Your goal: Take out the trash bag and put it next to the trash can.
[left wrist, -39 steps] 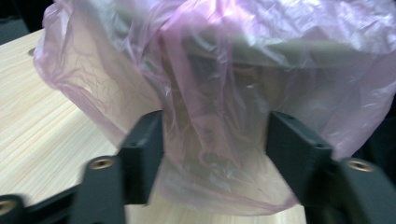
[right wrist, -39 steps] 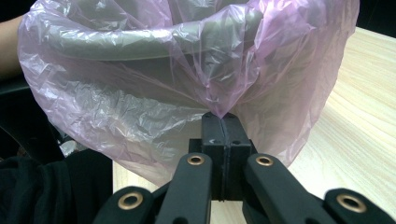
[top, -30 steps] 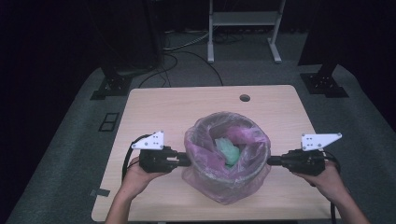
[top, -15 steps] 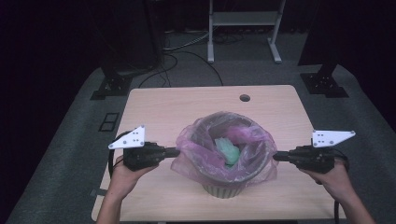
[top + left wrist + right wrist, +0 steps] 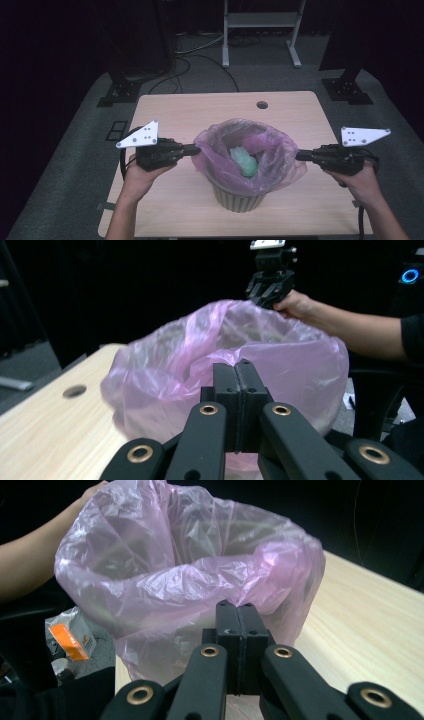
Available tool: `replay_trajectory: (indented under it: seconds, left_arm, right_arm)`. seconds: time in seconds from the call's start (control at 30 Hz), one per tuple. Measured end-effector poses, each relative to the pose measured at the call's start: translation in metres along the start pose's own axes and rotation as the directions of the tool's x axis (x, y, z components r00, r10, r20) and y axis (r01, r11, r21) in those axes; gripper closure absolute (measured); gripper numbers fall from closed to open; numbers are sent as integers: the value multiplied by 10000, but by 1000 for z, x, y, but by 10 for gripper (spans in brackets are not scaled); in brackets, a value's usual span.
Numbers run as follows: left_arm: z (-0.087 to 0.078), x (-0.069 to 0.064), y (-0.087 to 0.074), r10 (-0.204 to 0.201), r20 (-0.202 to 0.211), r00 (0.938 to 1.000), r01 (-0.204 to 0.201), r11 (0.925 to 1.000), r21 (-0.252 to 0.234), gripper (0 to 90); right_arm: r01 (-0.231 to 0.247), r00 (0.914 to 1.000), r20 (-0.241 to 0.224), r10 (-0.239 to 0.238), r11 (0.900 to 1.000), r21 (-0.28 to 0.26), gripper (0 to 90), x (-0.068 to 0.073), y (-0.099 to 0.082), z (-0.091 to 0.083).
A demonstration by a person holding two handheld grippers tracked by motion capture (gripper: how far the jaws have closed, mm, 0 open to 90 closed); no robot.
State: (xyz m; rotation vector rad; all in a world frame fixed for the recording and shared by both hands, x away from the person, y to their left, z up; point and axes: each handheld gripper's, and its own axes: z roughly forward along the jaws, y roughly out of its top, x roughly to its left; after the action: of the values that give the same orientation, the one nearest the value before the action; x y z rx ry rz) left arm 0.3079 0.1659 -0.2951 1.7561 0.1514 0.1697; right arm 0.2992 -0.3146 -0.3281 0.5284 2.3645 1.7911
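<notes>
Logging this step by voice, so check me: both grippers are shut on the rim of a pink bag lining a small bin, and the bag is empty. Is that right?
Not quite. The pink bag is not empty: the high view shows a crumpled green item inside it. The rest holds: the left gripper and the right gripper are shut on the bag's rim, and it lines the small bin.
</notes>
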Motion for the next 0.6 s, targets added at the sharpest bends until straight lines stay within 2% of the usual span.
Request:
replay_trajectory:
  seconds: [0.37,0.6]
  left_arm:
    - [27,8,18,166,147,9998,-162,9996,-238,900]
    - [44,14,28,17,190,9998,-9,9992,-406,900]
  right_arm:
    - [345,9988,-346,-346,9994,-19,900,2,26,22]
    - [430,9967,-681,-431,9991,-35,900,1,40,42]
